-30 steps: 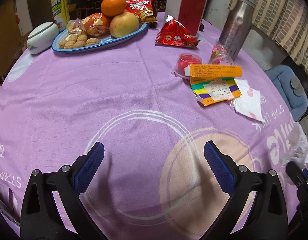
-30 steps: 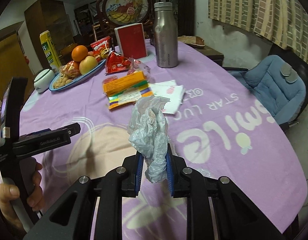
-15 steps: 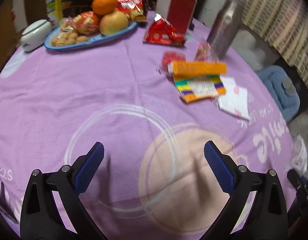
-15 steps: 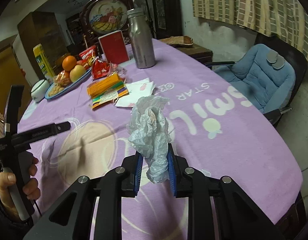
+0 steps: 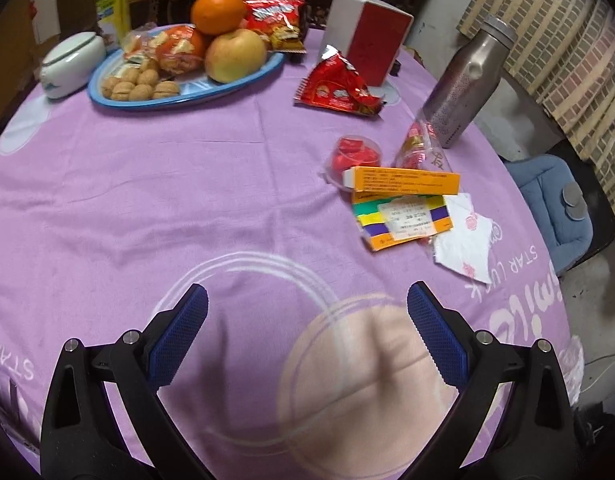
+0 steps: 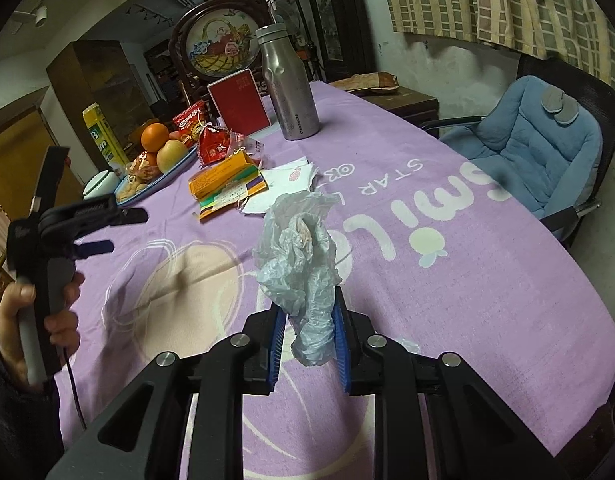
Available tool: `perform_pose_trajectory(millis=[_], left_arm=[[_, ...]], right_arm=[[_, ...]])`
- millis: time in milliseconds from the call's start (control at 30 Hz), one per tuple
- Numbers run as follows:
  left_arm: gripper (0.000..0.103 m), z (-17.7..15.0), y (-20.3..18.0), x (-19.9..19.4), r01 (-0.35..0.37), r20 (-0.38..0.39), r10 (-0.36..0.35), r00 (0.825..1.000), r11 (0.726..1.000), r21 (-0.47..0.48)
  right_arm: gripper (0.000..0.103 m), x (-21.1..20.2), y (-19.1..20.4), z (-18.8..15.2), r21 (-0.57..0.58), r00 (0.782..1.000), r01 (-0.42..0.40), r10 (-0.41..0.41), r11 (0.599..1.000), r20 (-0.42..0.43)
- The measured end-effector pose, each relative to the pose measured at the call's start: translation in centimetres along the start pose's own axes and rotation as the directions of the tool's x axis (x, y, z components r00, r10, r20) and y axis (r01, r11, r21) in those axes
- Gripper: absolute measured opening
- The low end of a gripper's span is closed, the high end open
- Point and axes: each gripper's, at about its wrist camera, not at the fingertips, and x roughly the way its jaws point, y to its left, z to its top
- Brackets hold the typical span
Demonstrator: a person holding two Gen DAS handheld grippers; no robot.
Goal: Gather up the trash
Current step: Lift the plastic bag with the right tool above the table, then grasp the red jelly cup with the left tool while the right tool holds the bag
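My right gripper [image 6: 307, 328] is shut on a crumpled clear plastic bag [image 6: 299, 248] and holds it above the purple tablecloth [image 6: 427, 280]. My left gripper [image 5: 307, 320] is open and empty above the cloth; it also shows in the right wrist view [image 6: 115, 228]. Trash lies ahead on the right: an orange and striped carton [image 5: 403, 200], a white napkin [image 5: 465, 244], a small red cup [image 5: 353, 156], a clear wrapper [image 5: 421, 148] and a red snack packet [image 5: 337, 88].
A blue plate [image 5: 243, 82] holds an orange, an apple and walnuts at the back left, next to a white lidded bowl [image 5: 71, 64]. A red box [image 5: 367, 48] and a steel bottle [image 5: 463, 88] stand at the back. A blue cushioned chair [image 6: 539, 144] is at the right.
The right gripper has drawn back and turned a little with the bag still held. The left gripper has shifted slightly over the cloth and stays open.
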Motion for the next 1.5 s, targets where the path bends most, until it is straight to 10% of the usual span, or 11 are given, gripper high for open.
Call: perform_pose_trajectory(millis=[367, 1000, 1233, 1500], left_arm=[[0.096, 5.0, -2.8, 4.1, 0.094, -0.063, -0.097, 0.993, 0.994, -0.06], [0.095, 10.6, -2.3, 11.3, -0.063, -0.129, 0.052, 0.99, 0.994, -0.084], [0.059, 10.2, -2.4, 11.2, -0.122, -0.141, 0.12, 0.983, 0.993, -0.003], [0.059, 8.8, 1.0, 7.8, -0.06, -0.146, 0.044, 0.988, 0.992, -0.108]], right_arm=[[0.024, 0.5, -1.1, -0.3, 0.007, 1.0, -0.022, 0.022, 1.0, -0.015], [0.024, 1.9, 0.0, 1.0, -0.025, 0.999, -0.042, 0.041, 0.999, -0.028], [0.024, 2.1, 0.1, 1.1, -0.027, 0.999, -0.035, 0.034, 0.999, -0.032], [0.024, 0.8, 0.3, 0.6, -0.017, 0.999, -0.052, 0.052, 0.999, -0.004]])
